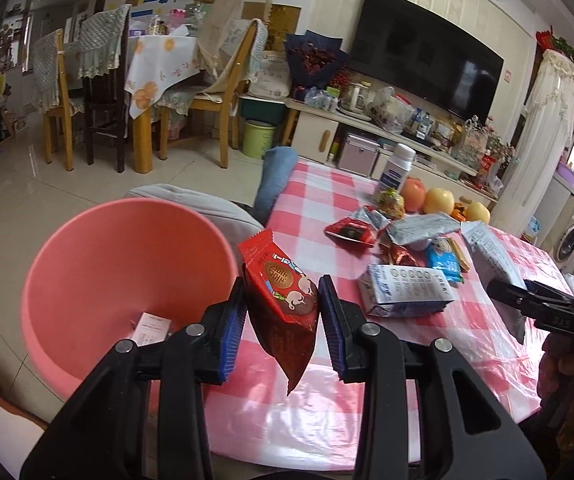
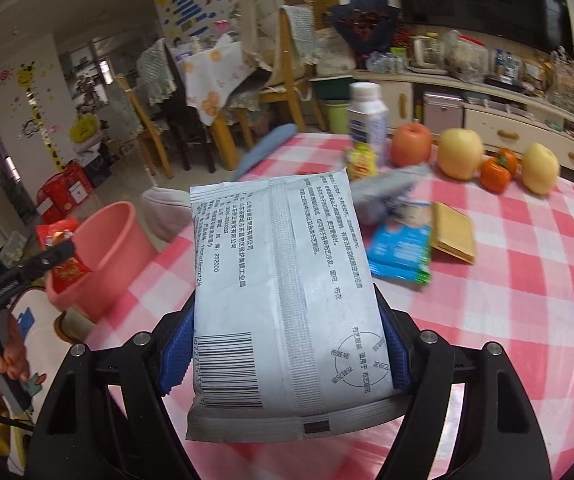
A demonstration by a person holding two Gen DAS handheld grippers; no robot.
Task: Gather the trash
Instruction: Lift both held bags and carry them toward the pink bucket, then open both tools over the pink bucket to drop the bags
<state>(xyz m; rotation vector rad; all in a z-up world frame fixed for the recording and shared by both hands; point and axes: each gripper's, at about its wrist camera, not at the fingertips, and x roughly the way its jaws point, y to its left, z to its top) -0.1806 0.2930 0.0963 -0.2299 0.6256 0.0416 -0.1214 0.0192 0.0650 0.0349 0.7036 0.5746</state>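
My left gripper (image 1: 283, 320) is shut on a red snack wrapper (image 1: 281, 300) and holds it above the table edge, just right of the pink bin (image 1: 123, 276). A small box (image 1: 151, 326) lies inside the bin. My right gripper (image 2: 283, 344) is shut on a grey-white packet (image 2: 283, 296) with a barcode, held over the checked table; it also shows in the left wrist view (image 1: 491, 256). Loose wrappers lie on the table: a white carton (image 1: 407, 294), a blue packet (image 2: 403, 246), a red wrapper (image 1: 351, 232), a grey pouch (image 1: 423, 228).
A pink-and-white checked cloth (image 2: 527, 280) covers the table. Apples (image 2: 459, 154) and persimmons (image 2: 497, 172) stand at its far side with a white bottle (image 2: 367, 120). A grey stool (image 1: 191, 204) is behind the bin. Chairs, a dining table and a TV cabinet stand beyond.
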